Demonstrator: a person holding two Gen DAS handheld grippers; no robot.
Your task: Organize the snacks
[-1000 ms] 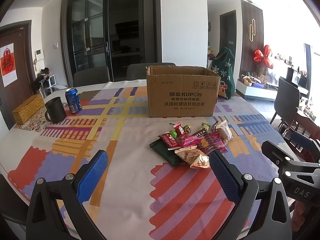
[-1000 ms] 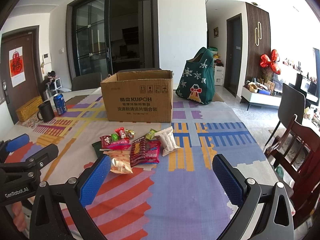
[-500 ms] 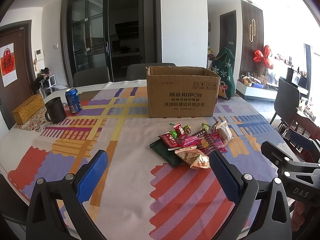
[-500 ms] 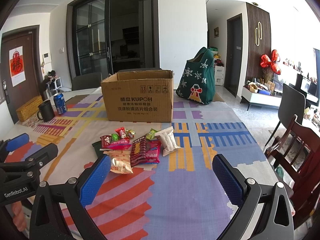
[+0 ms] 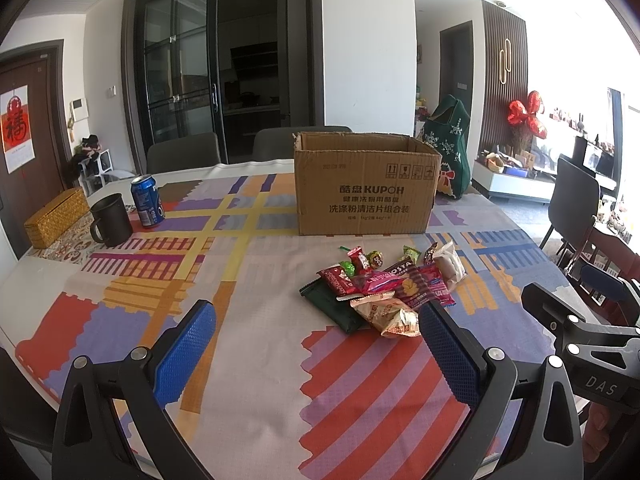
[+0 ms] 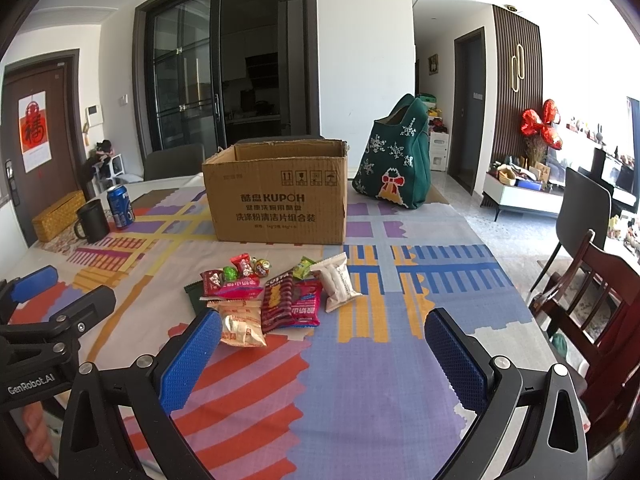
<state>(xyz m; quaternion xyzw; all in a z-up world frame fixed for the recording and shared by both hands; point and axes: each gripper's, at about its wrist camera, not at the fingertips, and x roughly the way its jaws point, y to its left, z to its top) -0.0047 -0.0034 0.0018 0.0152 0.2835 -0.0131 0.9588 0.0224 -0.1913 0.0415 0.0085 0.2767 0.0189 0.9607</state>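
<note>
A pile of snack packets [image 5: 384, 288] lies on the patterned tablecloth, in front of an open brown cardboard box [image 5: 364, 188]. The pile also shows in the right wrist view [image 6: 276, 296], with the box [image 6: 276, 196] behind it. My left gripper [image 5: 316, 344] is open and empty, hovering near the table's front, the pile just beyond its right finger. My right gripper [image 6: 320, 350] is open and empty, the pile just beyond its left finger. Each gripper shows at the edge of the other's view.
A black mug [image 5: 110, 220], a blue soda can [image 5: 147, 200] and a woven yellow box [image 5: 56, 216] stand at the table's left. A green bag [image 6: 396, 160] stands behind the box on the right. Chairs [image 6: 592, 304] surround the table.
</note>
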